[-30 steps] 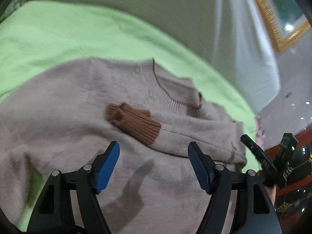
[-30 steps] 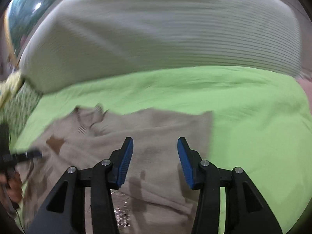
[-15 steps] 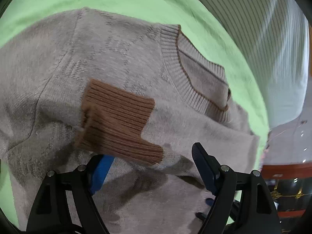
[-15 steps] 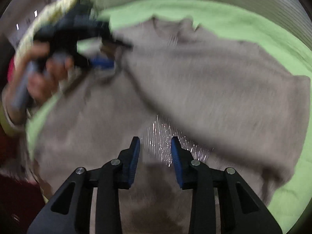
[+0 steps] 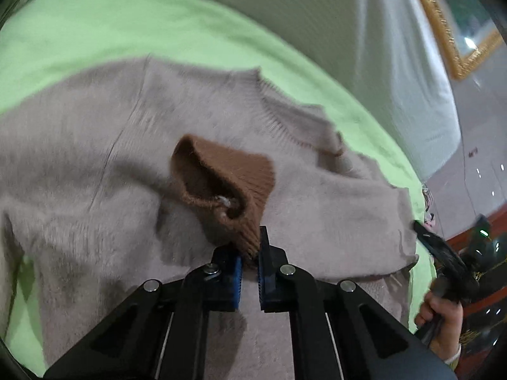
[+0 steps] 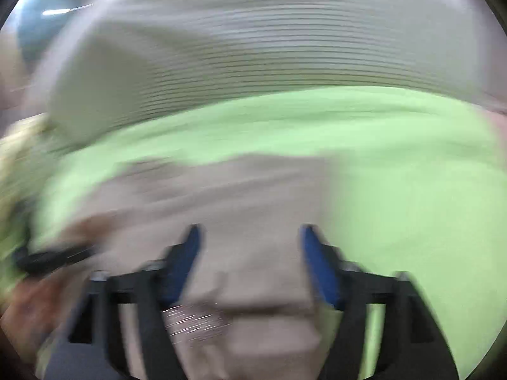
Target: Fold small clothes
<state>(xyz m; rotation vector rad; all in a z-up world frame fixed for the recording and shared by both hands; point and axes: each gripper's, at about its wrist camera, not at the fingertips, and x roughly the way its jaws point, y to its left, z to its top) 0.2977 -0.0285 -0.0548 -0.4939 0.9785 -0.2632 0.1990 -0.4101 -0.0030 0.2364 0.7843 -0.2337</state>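
Note:
A small beige sweater [image 5: 95, 164] lies spread on a green sheet [image 5: 95, 38], neck toward the far side. One sleeve is folded across its chest and ends in a brown ribbed cuff [image 5: 228, 174]. My left gripper [image 5: 250, 247] is shut on the near edge of that cuff, which stands up as an open loop. The right wrist view is badly blurred. There my right gripper [image 6: 250, 237] hovers over the sweater's [image 6: 253, 196] right part. Its jaws are opening wide, with cloth below them but nothing pinched. The right gripper [image 5: 443, 253] also shows at the sweater's right edge, in a hand [image 5: 440, 332].
A large pale ribbed pillow [image 6: 253, 47] lies along the far side of the sheet [image 6: 412, 174]. In the left wrist view a gold picture frame [image 5: 450, 31] hangs at the upper right, and dark red furniture [image 5: 484, 300] stands beyond the bed's right edge.
My left gripper went from wide open around the cuff to shut on it, and the cuff now stands up. My right gripper narrowed, then spread wide, and swung toward the pillow.

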